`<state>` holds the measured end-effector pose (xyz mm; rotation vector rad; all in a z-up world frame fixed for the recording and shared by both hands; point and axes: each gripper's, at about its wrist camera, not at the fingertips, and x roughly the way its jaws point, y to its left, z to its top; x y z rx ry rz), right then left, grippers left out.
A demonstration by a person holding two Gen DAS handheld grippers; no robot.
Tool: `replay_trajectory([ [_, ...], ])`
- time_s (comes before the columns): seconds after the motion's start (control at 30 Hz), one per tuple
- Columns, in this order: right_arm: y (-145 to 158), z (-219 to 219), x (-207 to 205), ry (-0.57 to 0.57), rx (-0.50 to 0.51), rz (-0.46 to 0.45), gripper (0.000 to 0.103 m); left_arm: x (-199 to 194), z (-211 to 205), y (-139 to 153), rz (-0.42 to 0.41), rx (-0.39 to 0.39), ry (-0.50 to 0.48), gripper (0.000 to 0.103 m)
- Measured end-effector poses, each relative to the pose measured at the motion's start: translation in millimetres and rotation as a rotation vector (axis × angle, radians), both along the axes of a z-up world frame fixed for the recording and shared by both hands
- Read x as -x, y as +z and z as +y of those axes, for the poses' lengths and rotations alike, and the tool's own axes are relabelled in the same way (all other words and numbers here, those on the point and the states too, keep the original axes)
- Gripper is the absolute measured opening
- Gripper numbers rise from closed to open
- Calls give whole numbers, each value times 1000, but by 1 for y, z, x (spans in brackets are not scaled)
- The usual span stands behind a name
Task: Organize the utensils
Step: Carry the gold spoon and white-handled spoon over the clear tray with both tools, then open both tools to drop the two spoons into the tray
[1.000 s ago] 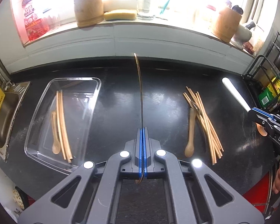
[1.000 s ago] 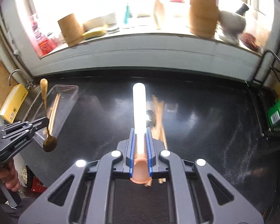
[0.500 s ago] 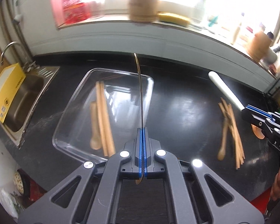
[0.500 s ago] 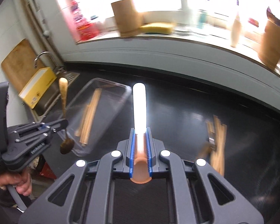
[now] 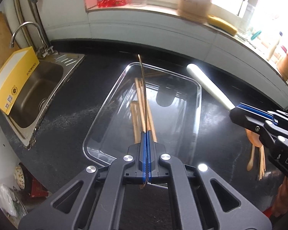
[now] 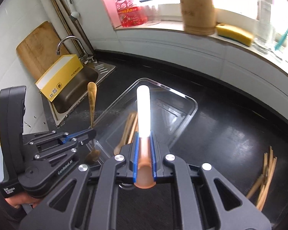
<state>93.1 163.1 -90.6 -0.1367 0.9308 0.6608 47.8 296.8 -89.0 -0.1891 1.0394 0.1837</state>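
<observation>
Left wrist view.
- Left gripper (image 5: pixel 146 149): jaws fully closed on a thin metal spoon (image 5: pixel 143 88), seen edge-on, handle running forward and up, bowl end showing below the jaws.
- Clear plastic tray (image 5: pixel 198 99): on the black tabletop (image 5: pixel 71 99), directly under the held spoon. Contents: wooden chopsticks (image 5: pixel 139 103) lying lengthwise in its left part; a second wooden piece beside them, blurred, kind not clear.
- Right gripper (image 5: pixel 238 113): at the right edge, clamped on a utensil with white handle (image 5: pixel 207 84); the handle slants up and left over the tray's far right corner, an orange end showing under the gripper.
- Loose pile of chopsticks and a wooden spoon (image 5: pixel 256 159): on the tabletop, right of the tray, well apart from it.
- Steel sink (image 5: pixel 34 95) at left, a yellow box (image 5: pixel 13 76) leaning across it, tap behind.

Right wrist view.
- Right gripper (image 6: pixel 144 153): jaws nearly closed, pressing both sides of the white-handled utensil (image 6: pixel 143 111); its orange end protrudes toward the camera, the white end points over the tray (image 6: pixel 194 105).
- Left gripper (image 6: pixel 90 133): lower left, held by a hand, gripping the spoon (image 6: pixel 91 105) near upright, bowl down, beside the tray's near left corner.
- Window sill at rear: 1 red bottle (image 6: pixel 128 5), 1 wooden holder (image 6: pixel 197 9), 1 yellow sponge (image 6: pixel 234 33).
</observation>
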Motion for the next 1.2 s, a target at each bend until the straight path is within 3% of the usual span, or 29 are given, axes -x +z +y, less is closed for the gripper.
replay_trajectory([
  [0.37,-34,44,-29,-18,45,65,11,-32,27,-37,72,54,-33,0],
  [0.73,-73,62,-64,-59,83,143,11,-63,37,-73,138,95,-68,0],
  [1.1,-97,60,-96,-81,21,239,13,-81,40,-92,182,129,-61,3],
  [1.17,-94,52,-103,-98,-9,263,41,-83,42,-91,189,134,-52,19],
  [1.2,-89,47,-105,-111,-28,243,74,-82,44,-89,179,140,-51,49],
])
